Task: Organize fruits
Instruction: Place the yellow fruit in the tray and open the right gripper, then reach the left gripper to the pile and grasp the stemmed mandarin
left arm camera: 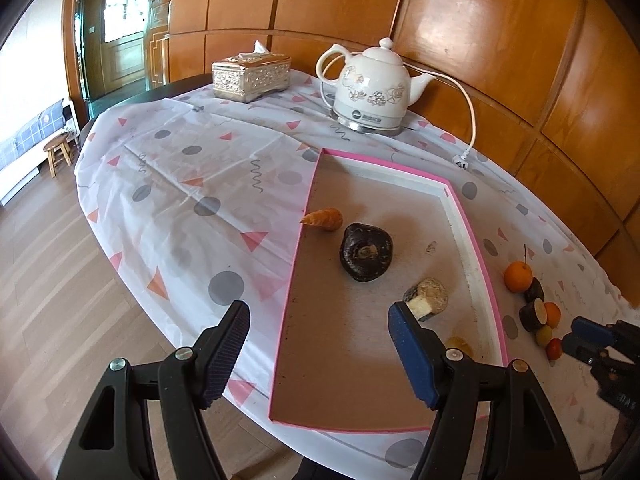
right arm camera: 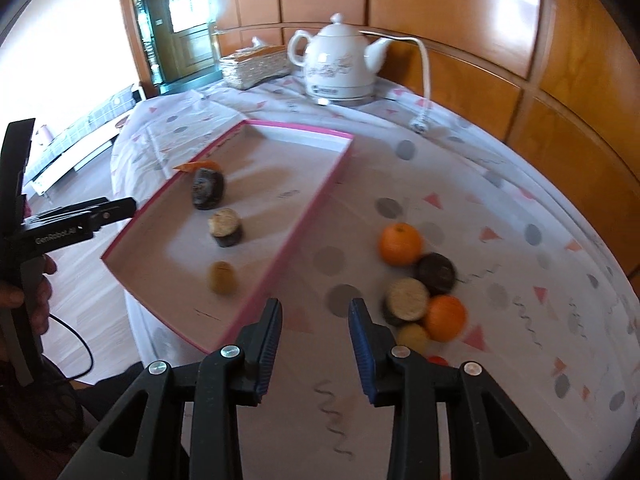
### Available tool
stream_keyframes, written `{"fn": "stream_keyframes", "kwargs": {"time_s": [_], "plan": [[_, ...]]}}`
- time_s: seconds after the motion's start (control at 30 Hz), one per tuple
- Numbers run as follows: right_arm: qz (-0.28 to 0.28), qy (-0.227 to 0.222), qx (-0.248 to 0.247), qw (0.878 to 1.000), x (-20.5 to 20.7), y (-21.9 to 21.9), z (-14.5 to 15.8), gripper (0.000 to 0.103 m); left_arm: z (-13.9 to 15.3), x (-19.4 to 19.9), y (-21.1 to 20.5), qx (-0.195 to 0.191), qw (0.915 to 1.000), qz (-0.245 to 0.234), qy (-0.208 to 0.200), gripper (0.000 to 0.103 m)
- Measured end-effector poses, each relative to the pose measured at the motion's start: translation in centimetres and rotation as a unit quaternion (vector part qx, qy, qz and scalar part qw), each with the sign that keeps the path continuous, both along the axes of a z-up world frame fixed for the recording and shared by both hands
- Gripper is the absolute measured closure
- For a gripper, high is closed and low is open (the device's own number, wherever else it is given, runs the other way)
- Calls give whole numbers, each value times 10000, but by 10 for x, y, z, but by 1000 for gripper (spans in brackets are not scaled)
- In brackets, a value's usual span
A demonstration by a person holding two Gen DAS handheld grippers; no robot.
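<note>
Pink-rimmed cardboard tray (left arm camera: pixel 452 204) on the patterned plastic tablecloth (left arm camera: pixel 180 184) holds four pieces: one orange carrot-shaped piece (left arm camera: pixel 325 219) at its 9 o'clock edge, one dark rounded lump (left arm camera: pixel 366 252) at centre, one stubby dark-skinned chunk with a pale cut face (left arm camera: pixel 427 299) toward 5 o'clock, and one small yellowish piece (right arm camera: pixel 221 277), blurred. Outside the tray at 3 o'clock sits a touching cluster: two smooth oranges (right arm camera: pixel 401 243), two dark cut chunks (right arm camera: pixel 437 273), one small yellowish ball (right arm camera: pixel 412 337), one small red piece (left arm camera: pixel 554 349). Left gripper (left arm camera: pixel 320 322) spread wide and empty over the tray's near end; right gripper (right arm camera: pixel 315 312) parted, empty, above bare cloth beside the cluster; one glossy white kettle (left arm camera: pixel 372 88) and one embossed tissue box (left arm camera: pixel 251 76) at 12 o'clock.
</note>
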State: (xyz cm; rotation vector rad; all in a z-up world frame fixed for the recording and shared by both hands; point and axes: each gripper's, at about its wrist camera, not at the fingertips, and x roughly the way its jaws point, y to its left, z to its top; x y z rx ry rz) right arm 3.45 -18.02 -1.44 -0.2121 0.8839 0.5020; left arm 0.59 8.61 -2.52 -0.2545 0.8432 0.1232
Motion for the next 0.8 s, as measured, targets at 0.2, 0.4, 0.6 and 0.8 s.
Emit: {"fn": "stream_keyframes", "kwargs": {"time_s": [0.2, 0.4, 0.6, 0.8], "plan": [[-354, -36, -170, 9992, 1, -36, 0, 68, -1, 2, -8, 42, 9999, -128, 35, 31], [-706, -13, -362, 9968, 3, -73, -3, 68, -3, 3, -14, 50, 9997, -221, 106, 31], [-1126, 19, -569, 9920, 5, -117, -7, 68, -3, 5, -20, 101, 9994, -306, 126, 31], [-1821, 153, -756, 9802, 12, -175, -21, 68, 0, 8, -32, 172, 9986, -476, 139, 31]]}}
